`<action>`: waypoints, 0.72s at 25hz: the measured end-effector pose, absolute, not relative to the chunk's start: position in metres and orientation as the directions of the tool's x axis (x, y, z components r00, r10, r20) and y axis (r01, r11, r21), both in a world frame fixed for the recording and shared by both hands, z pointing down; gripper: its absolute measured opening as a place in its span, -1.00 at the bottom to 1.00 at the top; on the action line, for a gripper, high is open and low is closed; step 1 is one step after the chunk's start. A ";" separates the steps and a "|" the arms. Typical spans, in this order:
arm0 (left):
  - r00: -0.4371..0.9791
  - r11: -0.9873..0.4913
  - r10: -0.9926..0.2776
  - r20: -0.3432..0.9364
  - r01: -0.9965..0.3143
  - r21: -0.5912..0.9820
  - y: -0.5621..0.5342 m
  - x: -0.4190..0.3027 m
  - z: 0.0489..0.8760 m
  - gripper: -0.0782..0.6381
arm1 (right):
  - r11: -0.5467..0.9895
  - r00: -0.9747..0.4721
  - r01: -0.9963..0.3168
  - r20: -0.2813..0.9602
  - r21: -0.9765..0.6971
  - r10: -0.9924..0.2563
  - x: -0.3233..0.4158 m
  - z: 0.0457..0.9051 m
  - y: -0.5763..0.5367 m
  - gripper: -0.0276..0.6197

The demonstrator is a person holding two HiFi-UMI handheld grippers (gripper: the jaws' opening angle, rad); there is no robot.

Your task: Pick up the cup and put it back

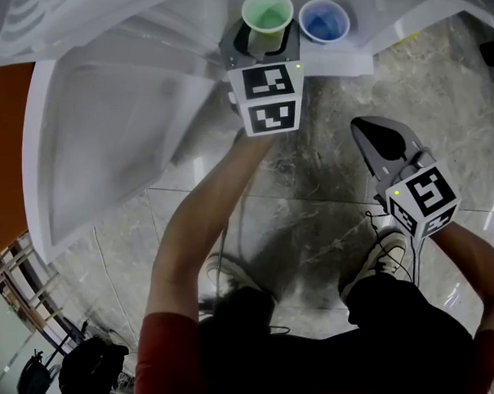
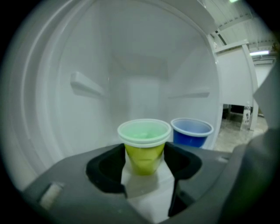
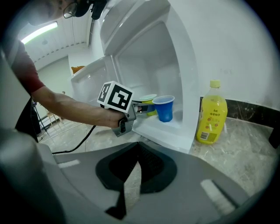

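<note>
Closing round the green cup [image 2: 144, 144], the left gripper [image 2: 144, 159] has one dark jaw against each side of the cup's wall just under the rim, so the jaws stand wide apart yet hold the cup between them. The cup is upright, and its base sits at or just above the white floor of the compartment; whether it rests there I cannot tell. Just beside it, on the gripper's right and a little farther in, stands a blue cup [image 2: 191, 133], also upright and not touched by either jaw. Both cups are near the front edge of an open white fridge-like compartment [image 3: 148, 57], whose door [image 1: 121, 132] is swung wide to the left in the head view. The left gripper's marker cube [image 1: 265, 97] shows just in front of the compartment, with the person's bare forearm [image 1: 207, 210] reaching up to it. The right gripper [image 3: 138, 146] hangs well apart from the cups, low over the grey marbled floor [image 1: 312, 197], its jaws brought together at the tips with nothing between them. In the right gripper view a yellow bottle [image 3: 211, 113] stands upright on the stone surface, just outside the compartment's right wall.
</note>
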State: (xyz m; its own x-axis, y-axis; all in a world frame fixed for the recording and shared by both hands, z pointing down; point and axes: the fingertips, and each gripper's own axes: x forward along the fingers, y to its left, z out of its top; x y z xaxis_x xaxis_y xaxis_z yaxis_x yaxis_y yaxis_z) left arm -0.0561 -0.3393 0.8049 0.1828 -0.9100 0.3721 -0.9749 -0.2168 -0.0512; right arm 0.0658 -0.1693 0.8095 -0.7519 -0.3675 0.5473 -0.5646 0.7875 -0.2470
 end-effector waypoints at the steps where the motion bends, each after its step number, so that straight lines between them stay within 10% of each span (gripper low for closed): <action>1: 0.185 -0.218 -0.910 0.372 -0.975 -0.048 -0.339 -0.056 0.805 -0.02 | 0.788 -0.751 -0.565 0.549 -0.246 -0.367 0.066 0.810 -0.169 -0.91; 18: 0.255 -0.291 -0.898 0.358 -0.955 -0.051 -0.303 -0.058 0.788 -0.03 | 0.814 -0.757 -0.539 0.548 -0.215 -0.356 0.052 0.798 -0.157 -0.91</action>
State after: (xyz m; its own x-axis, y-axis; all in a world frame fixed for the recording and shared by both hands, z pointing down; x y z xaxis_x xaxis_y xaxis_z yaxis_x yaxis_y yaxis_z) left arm -0.0580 -0.3034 0.7883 0.2549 -0.8982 0.3582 -0.9552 -0.2914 -0.0509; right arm 0.0520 -0.1570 0.7980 -0.7565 -0.3564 0.5483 -0.5392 0.8144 -0.2147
